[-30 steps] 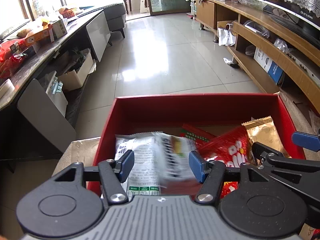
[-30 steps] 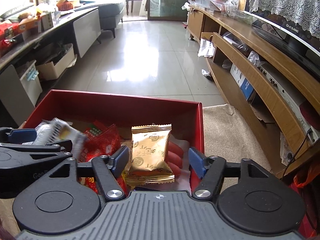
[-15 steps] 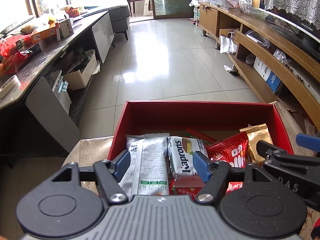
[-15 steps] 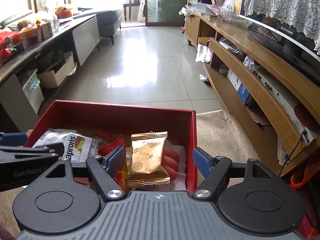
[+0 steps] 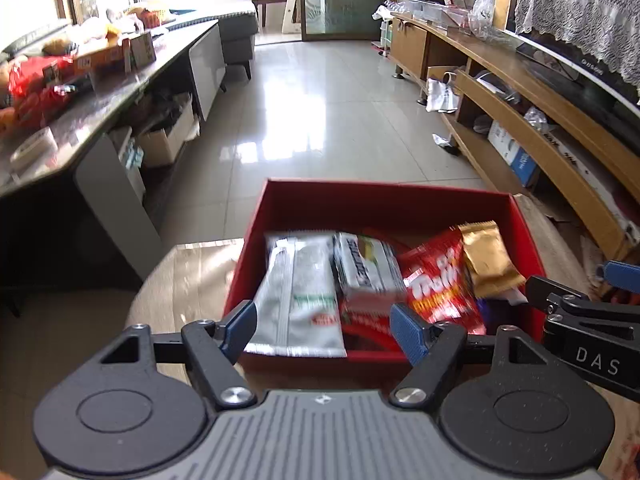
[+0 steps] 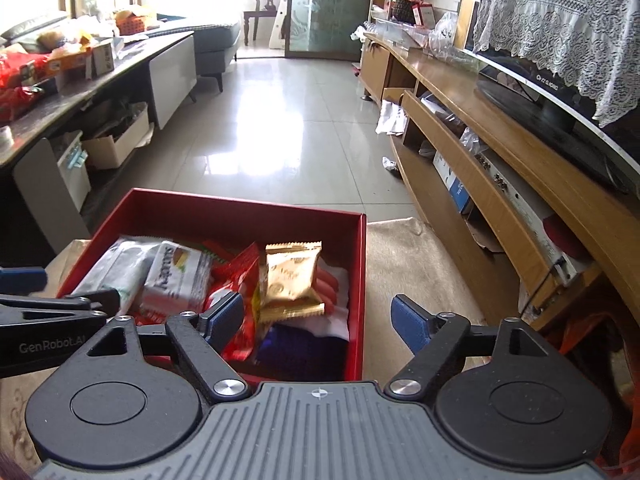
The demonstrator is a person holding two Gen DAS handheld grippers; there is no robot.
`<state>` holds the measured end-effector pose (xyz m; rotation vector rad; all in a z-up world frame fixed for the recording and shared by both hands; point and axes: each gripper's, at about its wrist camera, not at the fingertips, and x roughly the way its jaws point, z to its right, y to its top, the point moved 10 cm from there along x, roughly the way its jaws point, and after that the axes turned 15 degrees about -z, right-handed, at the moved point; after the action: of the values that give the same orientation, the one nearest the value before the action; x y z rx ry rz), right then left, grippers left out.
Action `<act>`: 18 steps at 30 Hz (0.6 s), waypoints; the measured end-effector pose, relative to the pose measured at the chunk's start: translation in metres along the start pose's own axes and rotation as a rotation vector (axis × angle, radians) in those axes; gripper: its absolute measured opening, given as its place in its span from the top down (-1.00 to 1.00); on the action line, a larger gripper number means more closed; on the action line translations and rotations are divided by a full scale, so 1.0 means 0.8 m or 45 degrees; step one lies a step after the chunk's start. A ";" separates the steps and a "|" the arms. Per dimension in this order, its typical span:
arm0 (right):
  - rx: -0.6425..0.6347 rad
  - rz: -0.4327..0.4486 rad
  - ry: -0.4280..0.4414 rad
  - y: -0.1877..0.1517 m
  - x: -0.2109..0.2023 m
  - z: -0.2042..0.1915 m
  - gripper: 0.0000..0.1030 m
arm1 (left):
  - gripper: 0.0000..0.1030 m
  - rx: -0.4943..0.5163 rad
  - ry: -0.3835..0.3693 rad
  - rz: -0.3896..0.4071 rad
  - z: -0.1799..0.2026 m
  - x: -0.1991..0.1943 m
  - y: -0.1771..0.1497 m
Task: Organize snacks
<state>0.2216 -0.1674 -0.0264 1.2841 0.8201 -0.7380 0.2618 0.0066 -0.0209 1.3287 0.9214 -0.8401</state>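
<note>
Red cardboard forms the box that sits on a beige cloth and holds the snacks. Inside, from its left, lie a long white packet, a white bar, a red bag and a gold packet; the gold one rests on a white wrapper with red sausages, above something dark blue. The left gripper hangs over the box's near edge, its jaws spread and just opened further, with nothing pinched. The right gripper hovers over the box's right wall, its jaws likewise wide apart, just opened further, and empty.
</note>
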 end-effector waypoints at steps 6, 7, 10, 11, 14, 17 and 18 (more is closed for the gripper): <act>-0.003 -0.005 -0.012 -0.034 -0.019 -0.003 -0.67 | -0.44 0.011 -0.016 0.005 -0.002 -0.018 -0.034; 0.002 -0.008 -0.013 -0.038 -0.021 -0.002 -0.67 | -0.45 0.011 -0.018 0.002 -0.004 -0.020 -0.041; 0.028 -0.019 0.003 -0.055 -0.028 0.001 -0.67 | -0.46 0.007 -0.030 -0.009 -0.007 -0.025 -0.061; 0.033 -0.018 0.003 -0.060 -0.032 0.000 -0.67 | -0.47 0.005 -0.032 -0.013 -0.007 -0.026 -0.068; 0.048 -0.016 0.004 -0.079 -0.041 0.000 -0.68 | -0.48 0.013 -0.030 -0.023 -0.007 -0.029 -0.087; 0.056 -0.021 0.018 -0.094 -0.047 -0.001 -0.68 | -0.48 0.012 -0.030 -0.028 -0.008 -0.032 -0.103; 0.060 -0.025 0.018 -0.099 -0.048 -0.001 -0.69 | -0.48 0.009 -0.032 -0.029 -0.008 -0.034 -0.108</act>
<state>0.1345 -0.1770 -0.0344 1.3261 0.8321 -0.7683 0.1721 0.0063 -0.0322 1.3131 0.9167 -0.8764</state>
